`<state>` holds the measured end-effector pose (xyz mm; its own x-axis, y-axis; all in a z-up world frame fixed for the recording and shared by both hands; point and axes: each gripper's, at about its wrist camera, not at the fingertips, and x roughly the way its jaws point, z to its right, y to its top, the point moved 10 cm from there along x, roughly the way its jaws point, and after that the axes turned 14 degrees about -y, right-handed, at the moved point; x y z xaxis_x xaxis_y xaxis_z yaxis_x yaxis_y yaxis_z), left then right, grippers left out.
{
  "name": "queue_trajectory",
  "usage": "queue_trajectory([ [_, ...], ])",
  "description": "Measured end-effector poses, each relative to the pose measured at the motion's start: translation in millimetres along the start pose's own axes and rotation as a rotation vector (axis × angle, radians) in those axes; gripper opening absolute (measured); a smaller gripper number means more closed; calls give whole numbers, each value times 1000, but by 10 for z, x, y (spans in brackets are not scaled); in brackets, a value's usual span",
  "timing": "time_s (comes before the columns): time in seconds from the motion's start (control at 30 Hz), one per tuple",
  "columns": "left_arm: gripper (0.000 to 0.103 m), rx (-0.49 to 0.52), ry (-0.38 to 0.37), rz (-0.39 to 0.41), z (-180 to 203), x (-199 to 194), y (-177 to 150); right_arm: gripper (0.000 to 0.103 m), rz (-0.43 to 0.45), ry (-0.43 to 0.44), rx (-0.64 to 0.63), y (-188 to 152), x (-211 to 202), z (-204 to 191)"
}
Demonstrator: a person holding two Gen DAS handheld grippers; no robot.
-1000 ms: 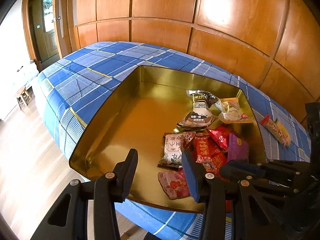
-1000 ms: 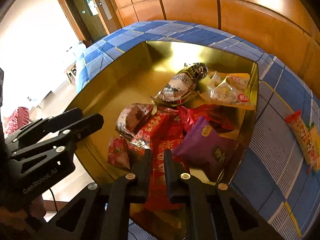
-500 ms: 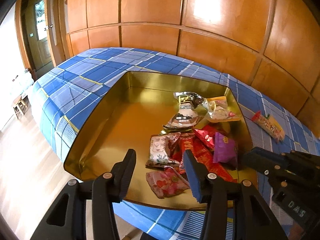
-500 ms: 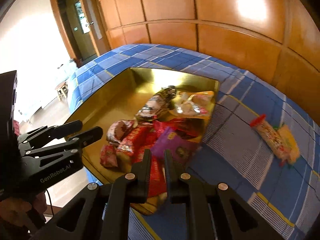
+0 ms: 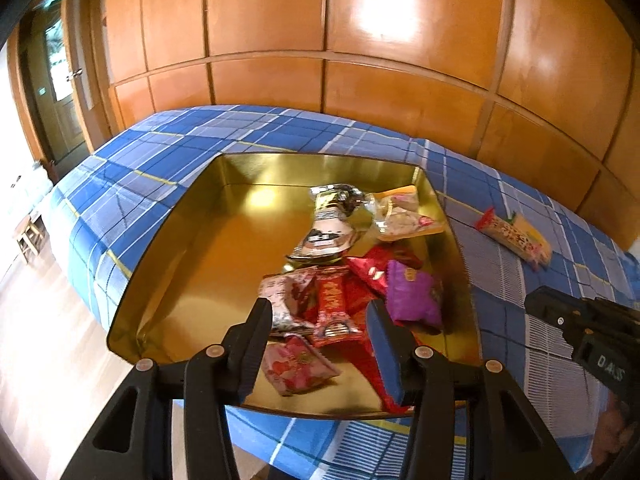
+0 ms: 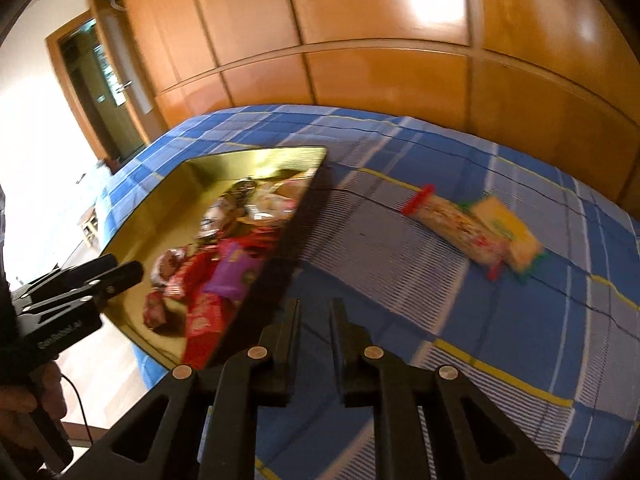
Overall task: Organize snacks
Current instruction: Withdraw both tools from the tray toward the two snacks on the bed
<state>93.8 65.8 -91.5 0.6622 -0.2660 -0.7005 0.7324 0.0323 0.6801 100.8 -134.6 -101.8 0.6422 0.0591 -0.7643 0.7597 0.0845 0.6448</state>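
Snacks lie heaped in the right half of a shallow gold tray [image 5: 176, 248], which sits on a surface covered by a blue plaid cloth [image 5: 132, 184]. In the left wrist view the pile holds a purple packet [image 5: 414, 296] at the right, a red packet [image 5: 334, 308] beside it toward the near side, a white-and-red packet [image 5: 280, 298] to the left of that, and a pink packet [image 5: 298, 366] nearest the tray's near rim. Farther back lie a silver-and-dark wrapped snack [image 5: 330, 220] and a clear bag with an orange edge [image 5: 404, 218] by the far right corner. The left part of the tray floor is bare gold. Outside the tray, on the cloth to its right, a long snack bar with red ends [image 6: 456, 228] lies touching a yellow packet [image 6: 510, 234]; both are blurred in the right wrist view. The left gripper [image 5: 320, 344] hovers over the near rim of the tray with its jaws wide apart and nothing between them. The right gripper [image 6: 314, 334] is over the cloth just right of the tray's edge, its jaws narrow with a slim gap and holding nothing. Wood panelling [image 5: 400, 40] rises behind the surface, and a doorway [image 6: 100, 92] shows at the far left.
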Motion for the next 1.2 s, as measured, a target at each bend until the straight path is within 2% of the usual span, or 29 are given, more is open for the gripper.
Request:
queue_trajectory([
  [0.23,50,55,-52,-21,306,92,84,14,-11,-65,96,-100,20,526],
  [0.43,50,142,-124,-50,746,217,209,16,-32,-137,188,-237,48,1017],
  [0.53,55,167,-186,-71,1050,325,286,16,-43,-167,234,-320,50,1242],
  [0.7,55,158,-283,-138,1585,661,377,17,-61,-183,277,-429,62,1460],
  [0.83,56,104,-337,-211,1932,1031,395,19,-70,-189,298,-480,66,1572],
  [1.0,56,8,-334,-299,2120,1544,406,20,-75,-189,317,-514,80,1674],
  [1.2,59,-115,-308,-311,2134,1957,548,20,-80,-182,326,-535,109,1743],
])
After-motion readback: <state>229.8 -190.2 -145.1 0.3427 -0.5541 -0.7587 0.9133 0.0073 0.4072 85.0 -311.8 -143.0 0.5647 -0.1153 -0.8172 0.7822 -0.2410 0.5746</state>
